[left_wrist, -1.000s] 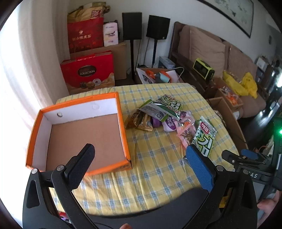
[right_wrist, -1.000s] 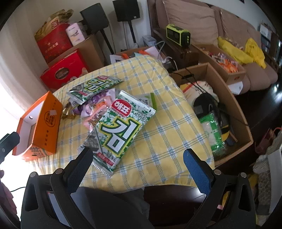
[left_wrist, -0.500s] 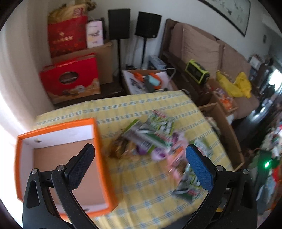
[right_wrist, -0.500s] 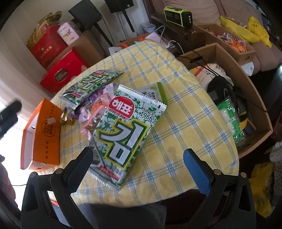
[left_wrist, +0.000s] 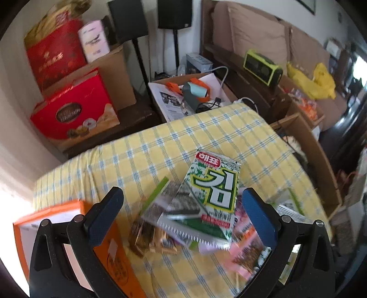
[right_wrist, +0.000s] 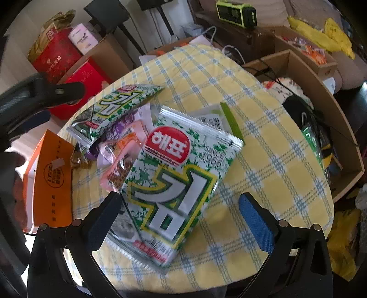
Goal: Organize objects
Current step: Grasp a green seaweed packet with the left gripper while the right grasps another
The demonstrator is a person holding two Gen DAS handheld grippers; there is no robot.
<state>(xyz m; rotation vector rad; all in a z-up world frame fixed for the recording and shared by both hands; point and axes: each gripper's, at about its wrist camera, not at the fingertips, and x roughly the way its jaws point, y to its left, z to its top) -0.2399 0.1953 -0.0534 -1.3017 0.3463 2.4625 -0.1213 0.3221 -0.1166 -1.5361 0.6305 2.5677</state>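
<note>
A pile of snack packets lies on the yellow checked tablecloth point(left_wrist: 206, 137). A green-and-white seaweed packet point(left_wrist: 213, 190) tops the pile in the left wrist view, with brown wrapped sweets point(left_wrist: 149, 238) and pink packets point(left_wrist: 243, 252) beside it. My left gripper point(left_wrist: 183, 220) is open and empty just above this pile. An orange box point(left_wrist: 110, 247) stands at its left. In the right wrist view a second seaweed packet point(right_wrist: 174, 183) lies close in front of my right gripper point(right_wrist: 181, 222), which is open and empty. The orange box point(right_wrist: 52, 176) and the left gripper's arm point(right_wrist: 34, 96) show at left.
An open cardboard box point(right_wrist: 321, 110) with cables and bags stands right of the table. Red gift boxes point(left_wrist: 73, 107), speakers on stands point(left_wrist: 174, 13) and a sofa point(left_wrist: 263, 36) lie beyond the far edge. A white-and-green flat packet point(right_wrist: 220, 119) lies behind the near seaweed packet.
My left gripper has swung right and dropped toward the snack pile, so the orange box slid to the lower left. My right gripper has moved closer over the near seaweed packet.
</note>
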